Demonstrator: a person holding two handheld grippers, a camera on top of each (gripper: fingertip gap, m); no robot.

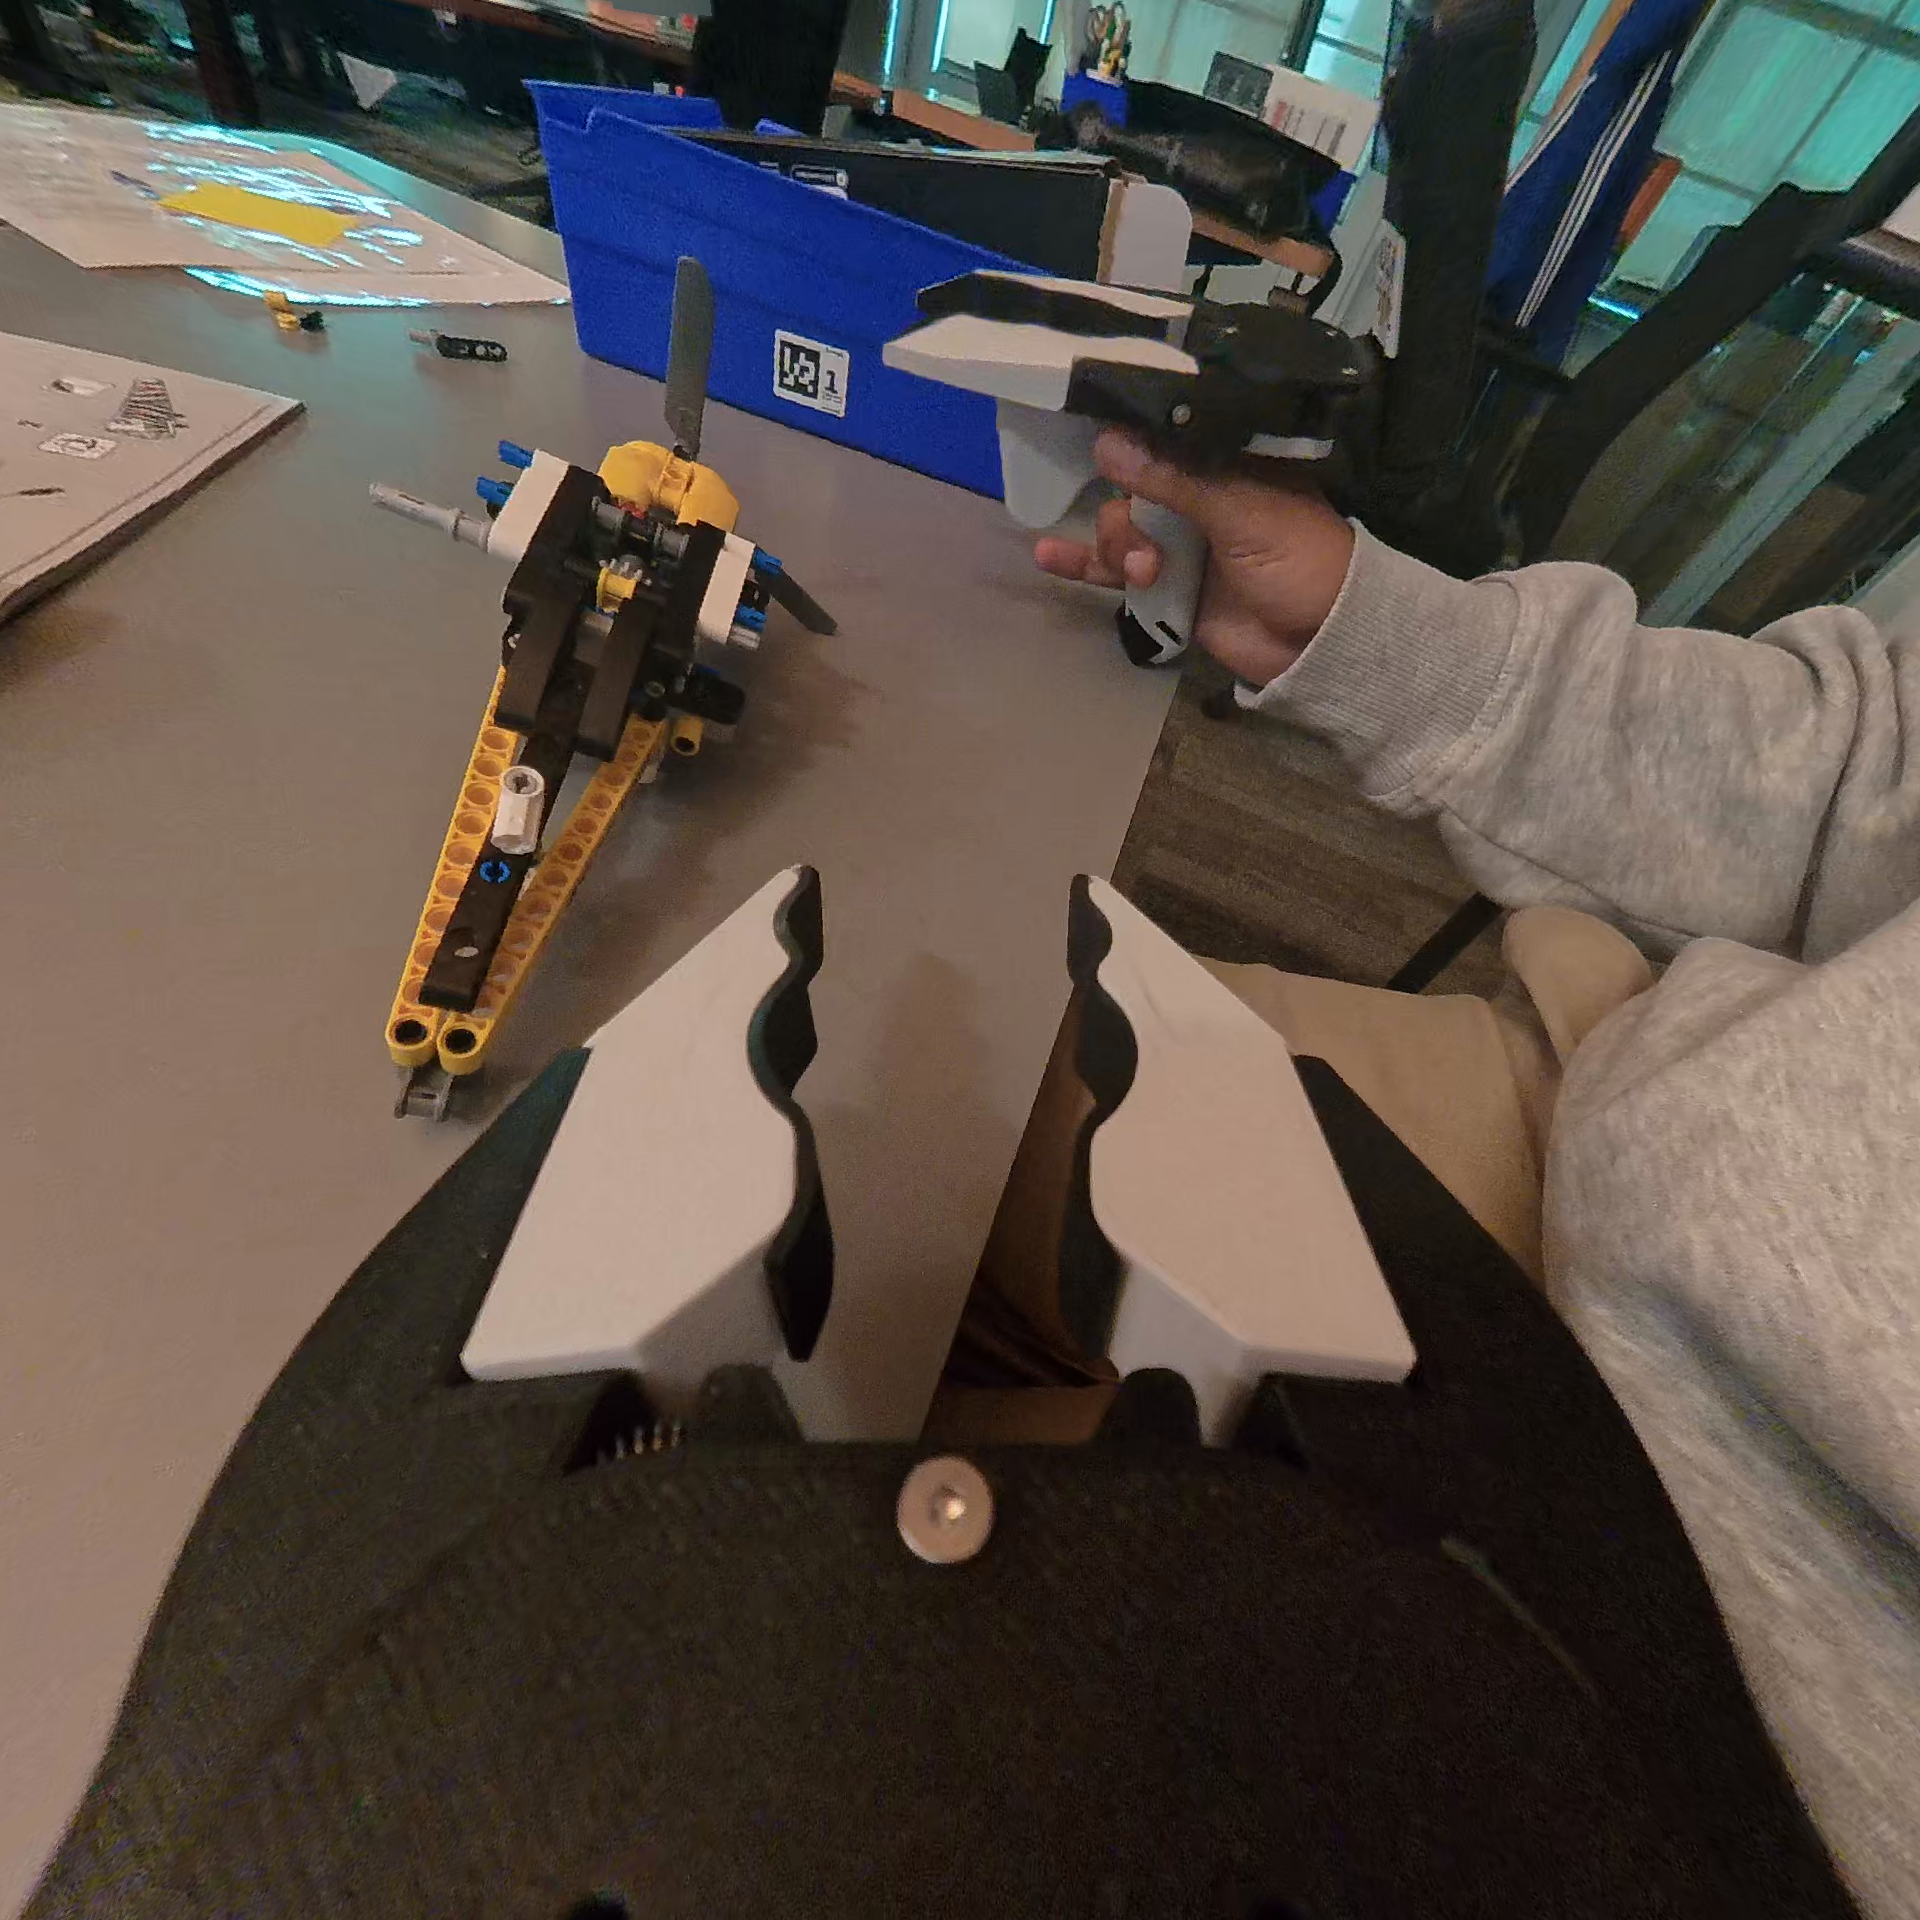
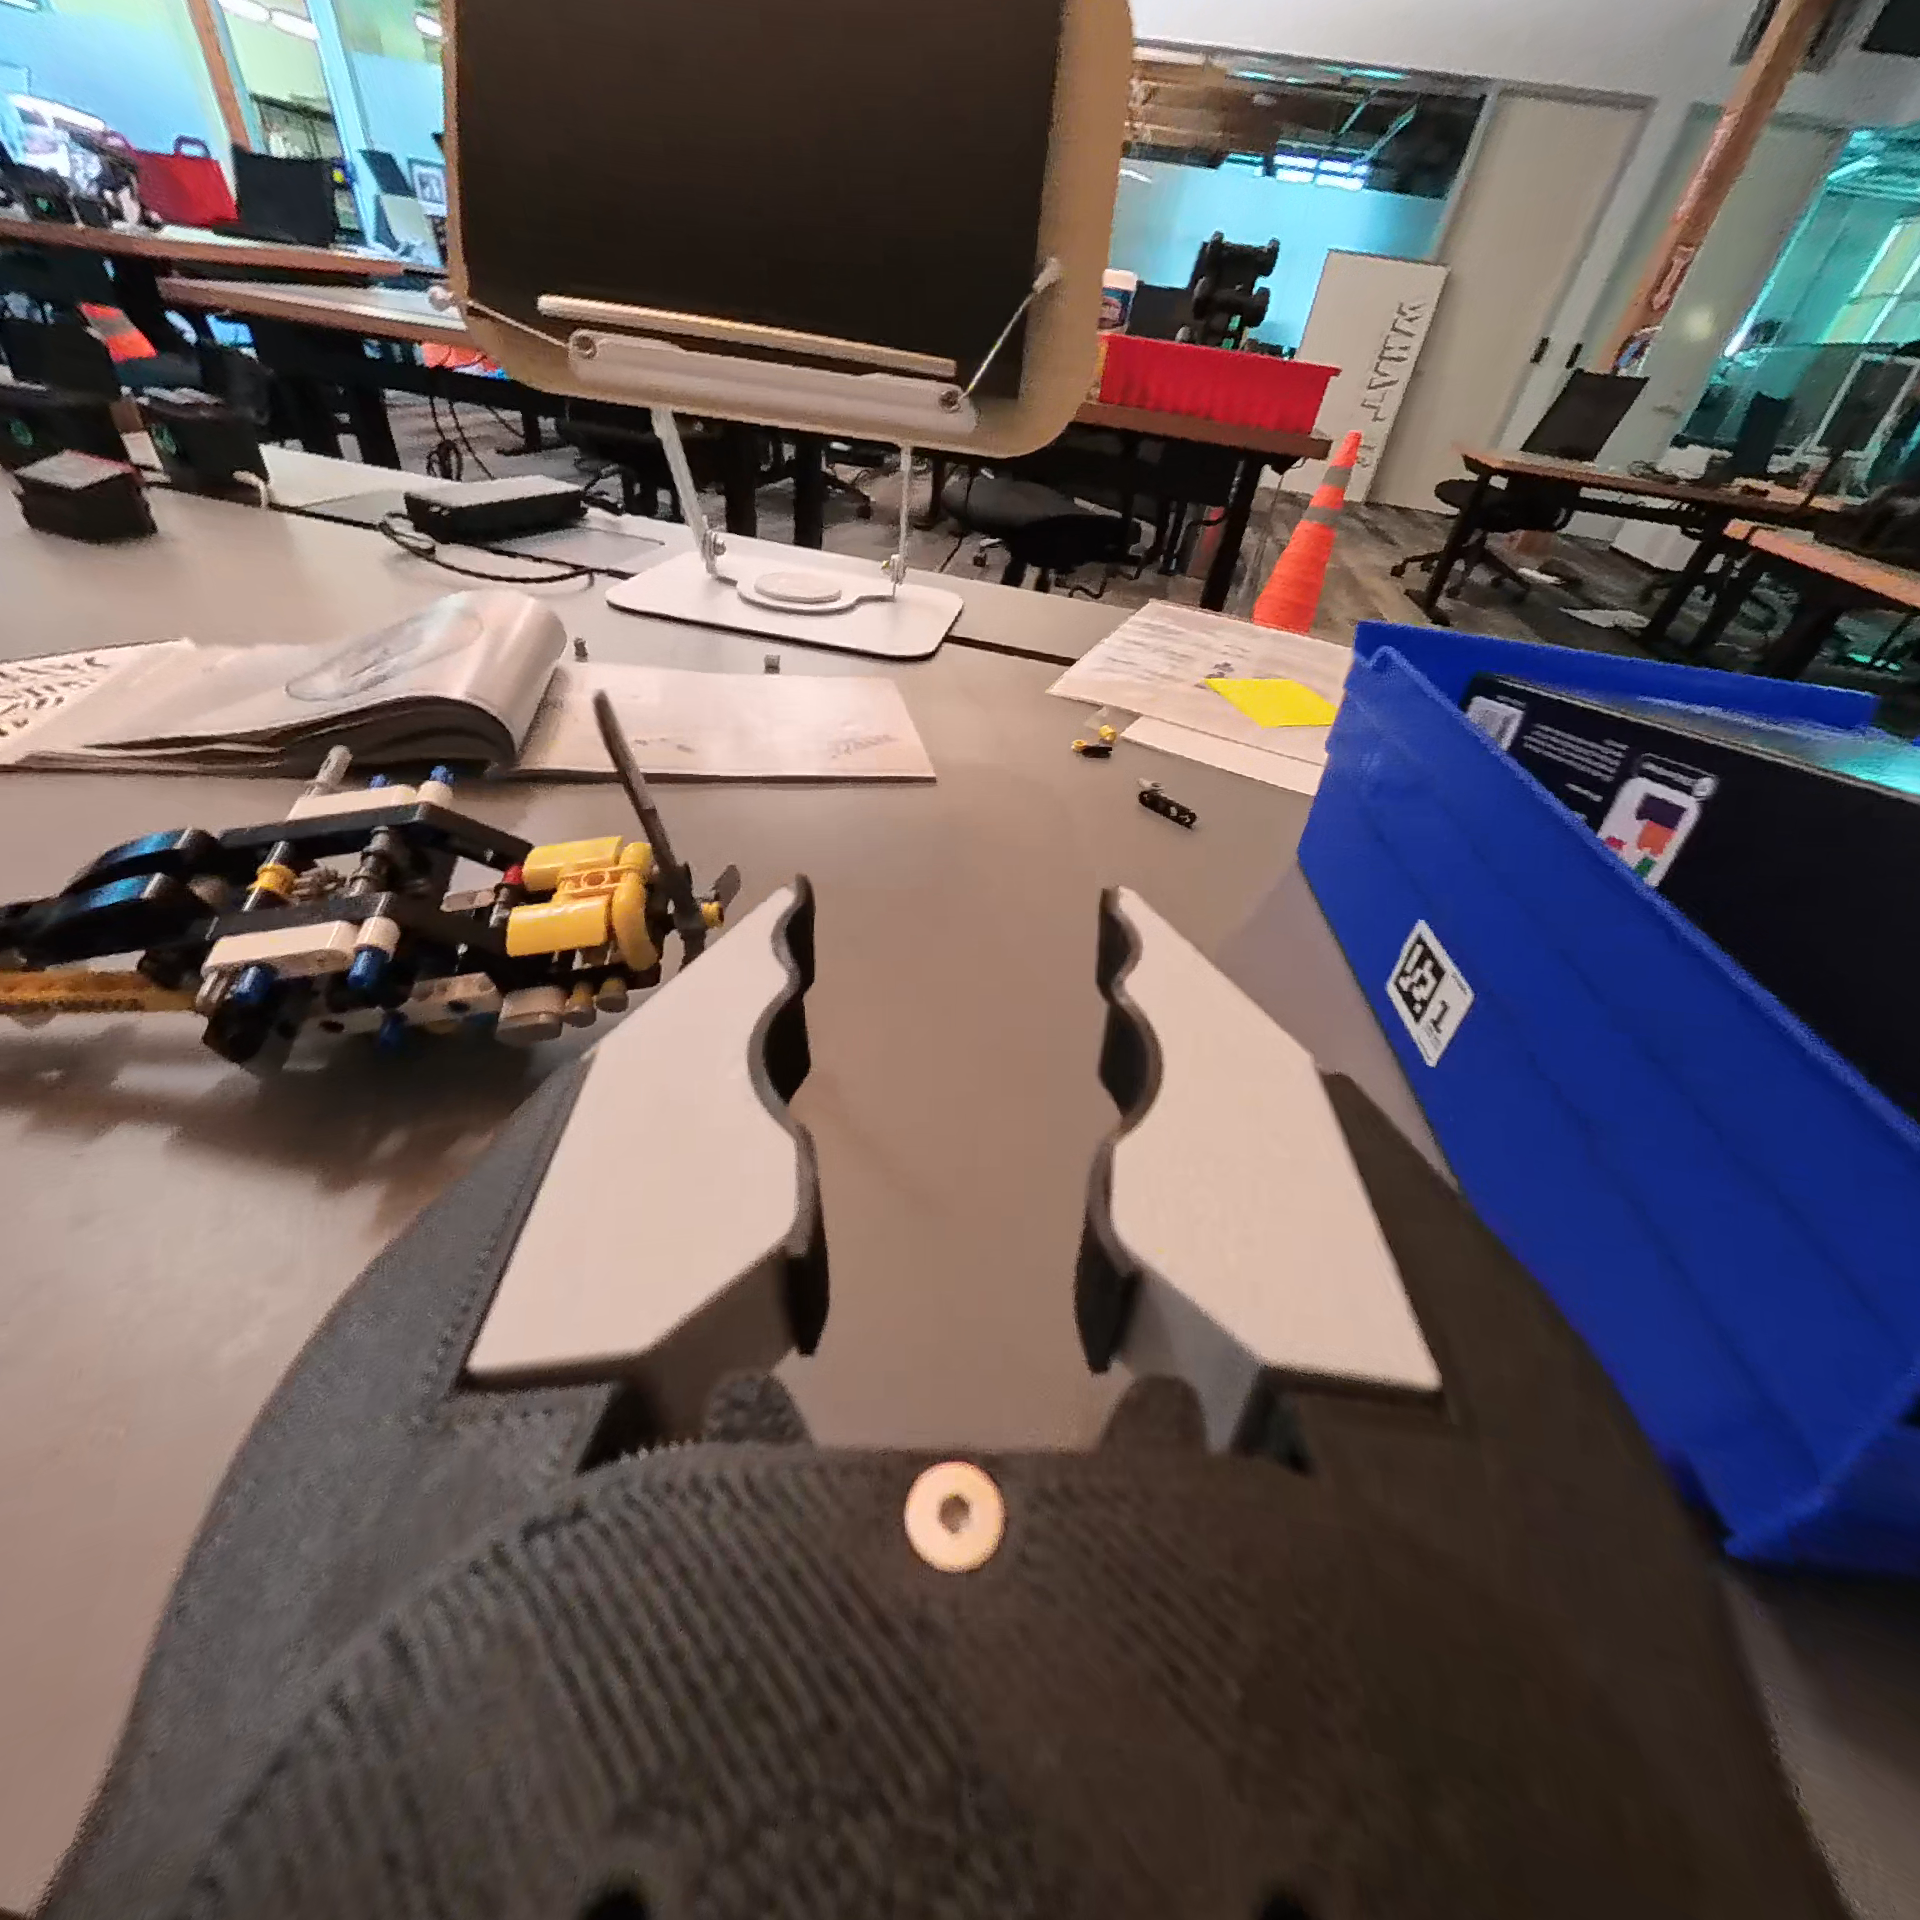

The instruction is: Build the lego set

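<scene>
Left gripper [image 1: 945,883]: fingers spread, nothing between them, hovering over the near edge of the grey table [image 1: 935,727]. Lego model [image 1: 582,665] at ten o'clock from those fingertips, lying flat on the table: yellow twin-beam tail toward the camera, black and white body farther off, yellow nose with a grey propeller blade standing up at twelve o'clock.

Right gripper [image 2: 954,904]: fingers likewise spread and empty, above bare tabletop. Same model [image 2: 395,925] at nine o'clock, propeller end just beside the left fingertip, whether touching or not unclear.

In the left wrist view, right gripper [image 1: 904,327] at one o'clock, held in a hand [image 1: 1236,561] with a grey sleeve, in front of the blue bin [image 2: 1621,1039].

Open instruction booklet [image 2: 436,696] at eleven o'clock in the right wrist view, loose small black piece [image 2: 1169,805] at one o'clock, tablet stand [image 2: 790,603] at twelve.
</scene>
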